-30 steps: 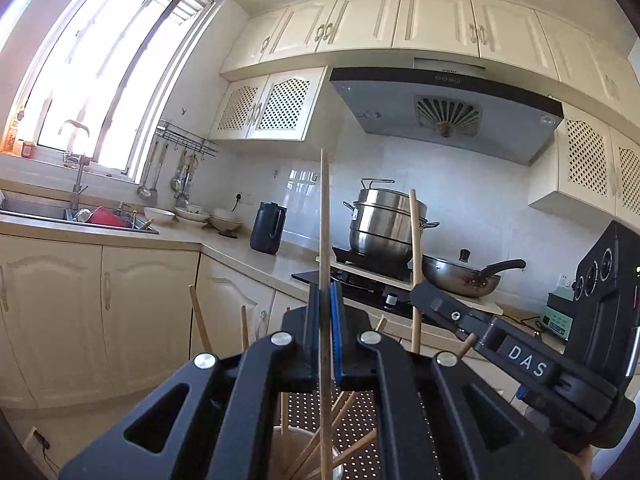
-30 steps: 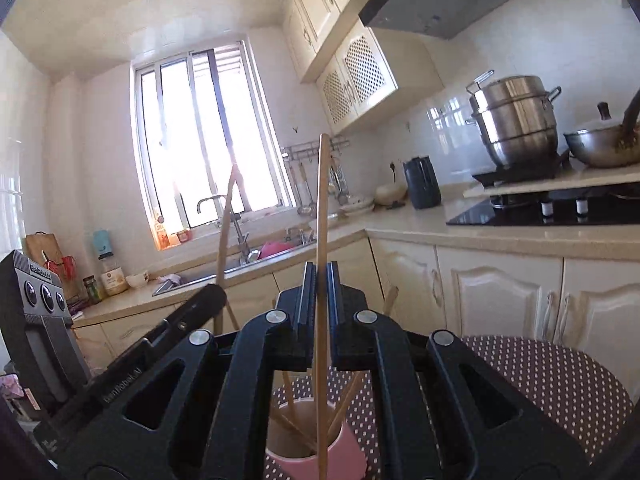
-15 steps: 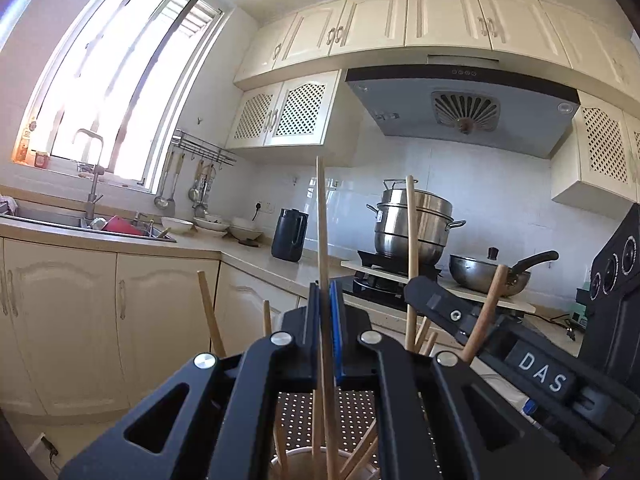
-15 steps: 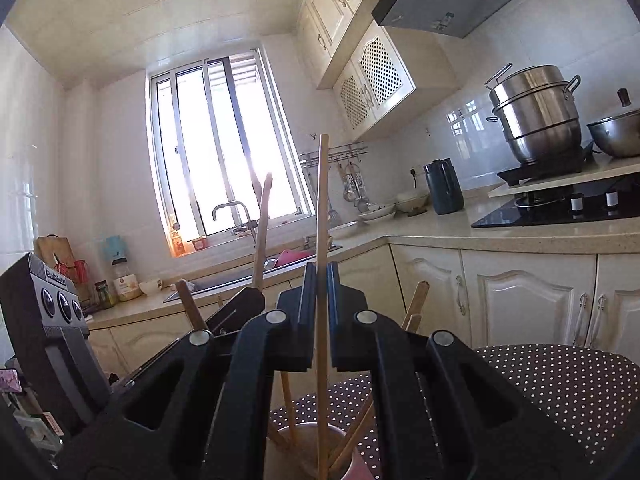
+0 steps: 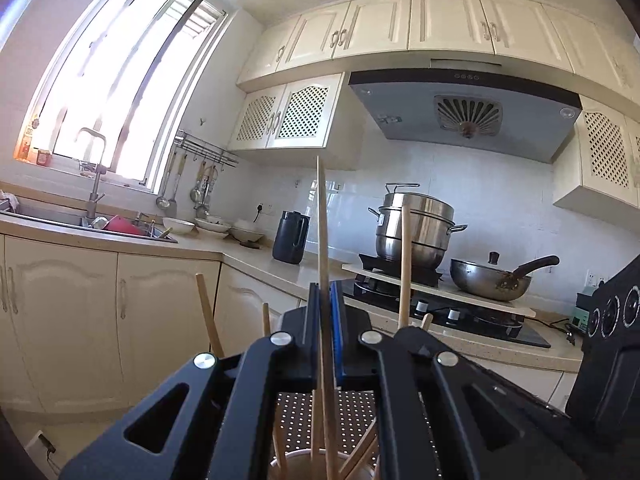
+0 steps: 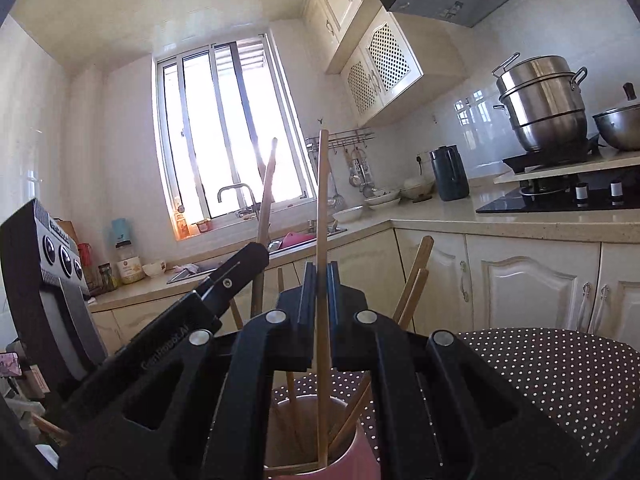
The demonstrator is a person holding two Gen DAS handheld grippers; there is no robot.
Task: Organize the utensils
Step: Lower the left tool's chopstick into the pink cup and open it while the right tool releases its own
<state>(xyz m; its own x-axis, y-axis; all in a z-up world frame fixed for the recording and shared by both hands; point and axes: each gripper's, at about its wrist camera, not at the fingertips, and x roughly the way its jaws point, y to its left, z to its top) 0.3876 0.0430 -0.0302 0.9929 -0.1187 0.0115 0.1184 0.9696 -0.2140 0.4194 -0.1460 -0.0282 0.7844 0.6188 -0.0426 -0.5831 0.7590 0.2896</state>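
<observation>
Both grippers have sunk since earlier. Left gripper (image 5: 325, 320) is clamping an upright chopstick (image 5: 322, 216), and right gripper (image 6: 321, 300) is clamping another chopstick (image 6: 322, 200), its tip reaching into the pink cup (image 6: 360, 448).

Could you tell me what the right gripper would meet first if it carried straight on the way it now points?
Probably nothing close. The right gripper, shut on an upright chopstick over the pink cup, points level across open floor toward the cream cabinets under the sink counter. The leaning chopsticks sit just right of that line; depth is unclear.
</observation>
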